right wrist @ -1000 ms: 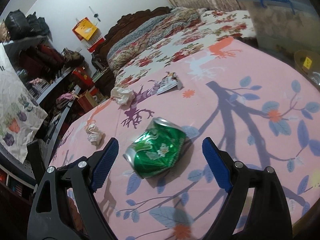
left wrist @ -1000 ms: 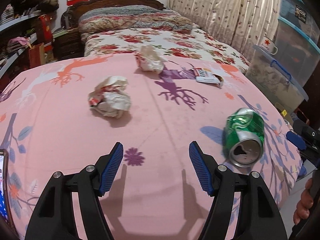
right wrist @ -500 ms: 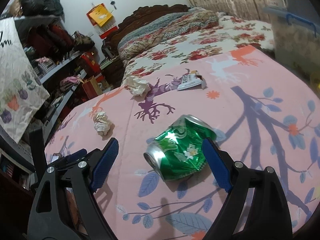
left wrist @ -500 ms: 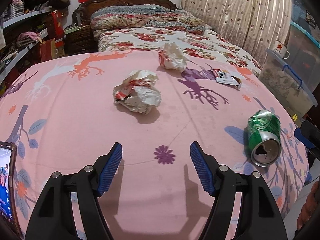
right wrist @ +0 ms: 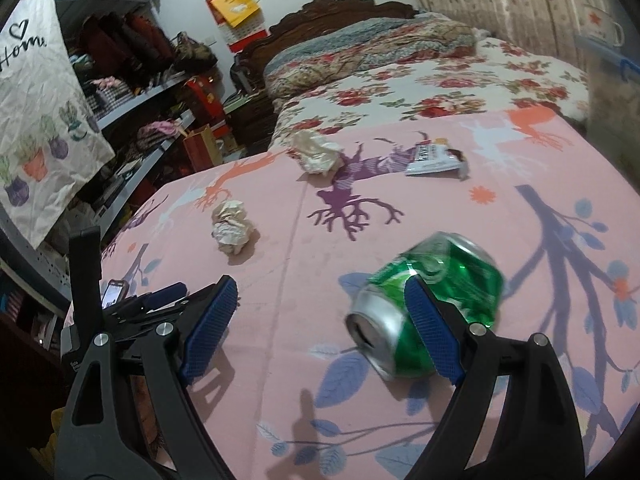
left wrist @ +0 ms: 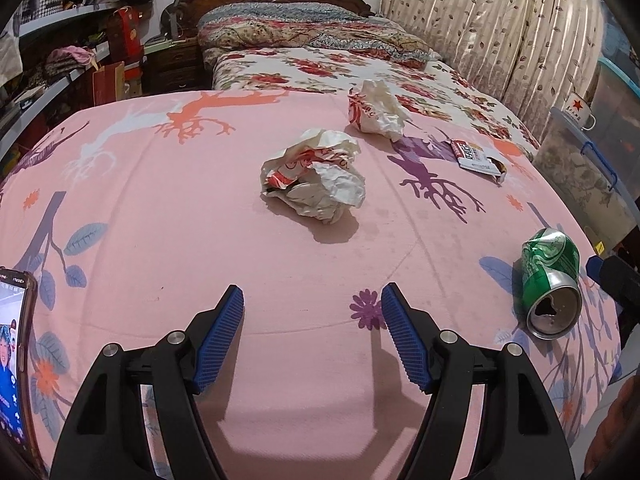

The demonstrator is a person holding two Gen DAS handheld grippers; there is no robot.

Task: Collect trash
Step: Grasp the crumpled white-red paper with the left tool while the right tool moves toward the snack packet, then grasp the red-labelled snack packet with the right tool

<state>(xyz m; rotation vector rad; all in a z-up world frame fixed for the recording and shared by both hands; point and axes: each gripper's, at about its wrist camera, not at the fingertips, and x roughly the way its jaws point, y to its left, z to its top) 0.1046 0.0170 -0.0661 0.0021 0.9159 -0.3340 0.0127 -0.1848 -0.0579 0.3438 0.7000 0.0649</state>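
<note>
A crushed green can lies on its side on the pink bedspread, open end toward me. In the right wrist view the can sits partly behind the right finger, with its silver end just inside the gap. My right gripper is open and holds nothing. A crumpled paper ball lies ahead of my left gripper, which is open and empty above the cloth. A second paper wad and a flat wrapper lie farther back.
A phone with a lit screen lies at the left edge of the spread. Shelves with clothes and bags stand on the left. Plastic storage boxes are on the right, and a floral bed is behind.
The left gripper has drifted left and forward, so the paper ball now lies nearly centred ahead of it. The right gripper has rolled and slid left; the can, earlier centred between its fingers, now sits behind the right finger.
</note>
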